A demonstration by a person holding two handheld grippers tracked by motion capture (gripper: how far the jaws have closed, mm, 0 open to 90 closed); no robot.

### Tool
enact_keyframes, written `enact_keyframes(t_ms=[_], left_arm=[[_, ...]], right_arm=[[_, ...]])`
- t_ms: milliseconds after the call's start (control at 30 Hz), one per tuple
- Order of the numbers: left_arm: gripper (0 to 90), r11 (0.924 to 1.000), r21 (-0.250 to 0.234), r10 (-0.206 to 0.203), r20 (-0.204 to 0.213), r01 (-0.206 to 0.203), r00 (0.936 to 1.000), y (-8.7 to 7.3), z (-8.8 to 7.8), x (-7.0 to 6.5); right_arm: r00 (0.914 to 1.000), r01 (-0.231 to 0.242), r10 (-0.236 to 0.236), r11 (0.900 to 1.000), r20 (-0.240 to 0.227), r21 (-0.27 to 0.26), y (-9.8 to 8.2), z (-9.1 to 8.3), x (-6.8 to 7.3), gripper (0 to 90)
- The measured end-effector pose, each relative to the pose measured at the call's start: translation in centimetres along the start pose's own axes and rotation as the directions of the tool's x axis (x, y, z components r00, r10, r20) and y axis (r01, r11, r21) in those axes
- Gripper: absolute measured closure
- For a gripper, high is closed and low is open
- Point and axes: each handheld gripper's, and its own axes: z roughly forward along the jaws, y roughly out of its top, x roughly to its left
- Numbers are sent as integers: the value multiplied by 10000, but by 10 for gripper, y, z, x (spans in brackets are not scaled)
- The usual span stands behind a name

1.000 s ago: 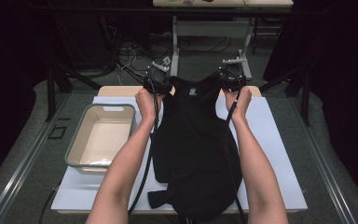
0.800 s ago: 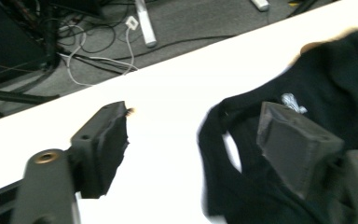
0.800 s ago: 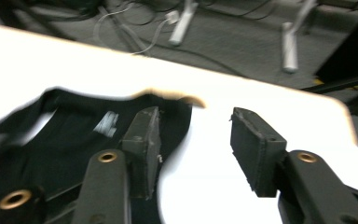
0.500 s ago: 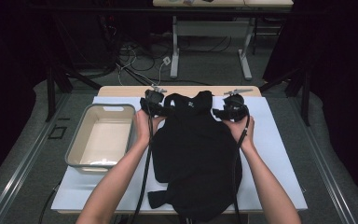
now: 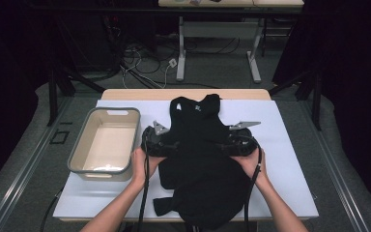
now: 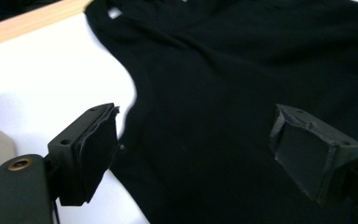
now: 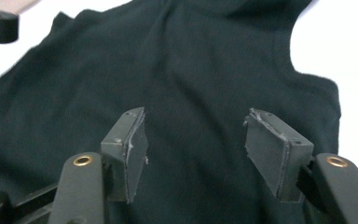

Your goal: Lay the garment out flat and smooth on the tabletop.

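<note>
A black sleeveless top (image 5: 198,159) lies flat on the white table cover (image 5: 290,159), neck toward the far edge. My left gripper (image 5: 169,145) hovers at the garment's left side, and my right gripper (image 5: 231,145) at its right side, both about mid-length. In the left gripper view the black cloth (image 6: 214,93) lies beneath the left gripper (image 6: 200,149), whose jaws stand wide apart and have just been opening. The right gripper (image 7: 203,151) also stands open over the cloth (image 7: 191,70), jaws just opening further. Nothing is pinched between either pair of pads.
A beige rectangular tray (image 5: 79,145) with a grey rim stands on the left part of the table, close to my left hand. The table's wooden far edge (image 5: 140,94) shows beyond the cover. Desk legs and cables lie on the floor behind.
Both hands came back toward the person and down from the far edge. The garment's shoulders, held up before, have been let go and now lie flat. Both grippers opened.
</note>
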Motion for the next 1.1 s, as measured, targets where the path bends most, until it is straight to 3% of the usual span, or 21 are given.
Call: enact_keyframes(t_ms=[167, 367, 467, 600, 800, 1100], left_arm=[[157, 9999, -14, 110, 241, -110, 9996, -21, -9, -8], [151, 9993, 89, 345, 524, -350, 9980, -39, -17, -15], [165, 9991, 57, 428, 474, -431, 9980, -44, -23, -16], [167, 9995, 84, 312, 509, -317, 9982, -53, -30, -17], [174, 9981, 492, 329, 661, -361, 9973, -65, -37, -20], [208, 9923, 1163, 305, 998, -421, 9945, -80, -40, -28]], right_arm=[[9997, 224, -218, 9987, -142, 465, -15, -5, 1, 359], [9996, 27, -11, 9983, -269, 589, -31, -17, -3, 329], [9995, -210, 223, 9982, -229, 562, -39, -25, -5, 321], [9995, -262, 272, 9974, -145, 675, -51, -34, -4, 324], [9995, -319, 313, 9958, 92, 857, -68, -45, -3, 330], [9954, -847, 799, 9918, 526, 958, -89, -57, -3, 400]])
